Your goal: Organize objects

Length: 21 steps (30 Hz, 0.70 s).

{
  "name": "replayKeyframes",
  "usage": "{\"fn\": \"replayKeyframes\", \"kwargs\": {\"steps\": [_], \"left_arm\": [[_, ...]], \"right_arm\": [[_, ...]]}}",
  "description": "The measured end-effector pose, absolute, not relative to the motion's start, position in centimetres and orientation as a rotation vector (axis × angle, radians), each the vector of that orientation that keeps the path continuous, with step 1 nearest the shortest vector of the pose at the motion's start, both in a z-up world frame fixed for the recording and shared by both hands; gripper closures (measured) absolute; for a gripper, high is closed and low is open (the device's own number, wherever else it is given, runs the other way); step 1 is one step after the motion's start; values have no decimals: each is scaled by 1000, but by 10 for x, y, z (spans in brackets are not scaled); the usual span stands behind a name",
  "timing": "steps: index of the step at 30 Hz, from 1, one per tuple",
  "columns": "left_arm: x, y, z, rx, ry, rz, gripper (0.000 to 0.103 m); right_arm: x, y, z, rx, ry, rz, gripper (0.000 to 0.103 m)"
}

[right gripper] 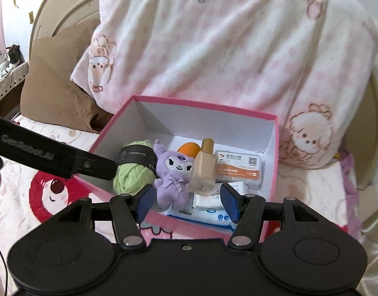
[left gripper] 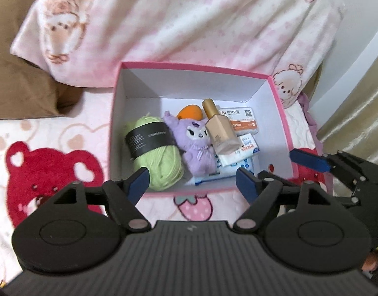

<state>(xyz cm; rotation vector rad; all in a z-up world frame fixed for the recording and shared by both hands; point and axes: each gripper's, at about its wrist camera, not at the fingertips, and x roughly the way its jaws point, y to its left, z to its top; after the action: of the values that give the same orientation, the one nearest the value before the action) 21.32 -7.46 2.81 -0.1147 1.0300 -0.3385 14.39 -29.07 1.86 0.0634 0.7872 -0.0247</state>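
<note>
A pink box (left gripper: pixel 282 123) with white inner walls sits open on a bed (left gripper: pixel 53 153), its far side against a pink-and-white blanket (left gripper: pixel 189 24). Inside the box, from left to right: a green yarn ball (left gripper: pixel 154 153) with a black band lies by the left wall; a purple plush (left gripper: pixel 198 145) lies just right of it, touching it; an orange sponge (left gripper: pixel 189 113) peeks out behind the plush; a beige bottle (left gripper: pixel 219 128) with a gold cap leans tilted over white tissue packs (left gripper: pixel 240 155); a card case (left gripper: pixel 243 120) with an orange label lies toward the right wall. The left hand-held gripper (left gripper: pixel 191 180) hangs over the box's near edge, fingers apart, nothing between them. The right hand-held gripper (right gripper: pixel 187 202) hangs over the near edge too, likewise parted and empty, the plush and bottle showing beyond its gap.
</note>
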Motion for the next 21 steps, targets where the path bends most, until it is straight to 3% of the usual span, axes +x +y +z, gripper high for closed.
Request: {"fn": "replayKeyframes", "kwargs": {"steps": [11, 21], "left_arm": [[149, -53, 76, -44, 969, -292, 26], [122, -48, 88, 1, 960, -277, 23]], "right_arm": [[97, -276, 57, 44, 765, -39, 39], [67, -256, 76, 40, 771, -47, 36]]}}
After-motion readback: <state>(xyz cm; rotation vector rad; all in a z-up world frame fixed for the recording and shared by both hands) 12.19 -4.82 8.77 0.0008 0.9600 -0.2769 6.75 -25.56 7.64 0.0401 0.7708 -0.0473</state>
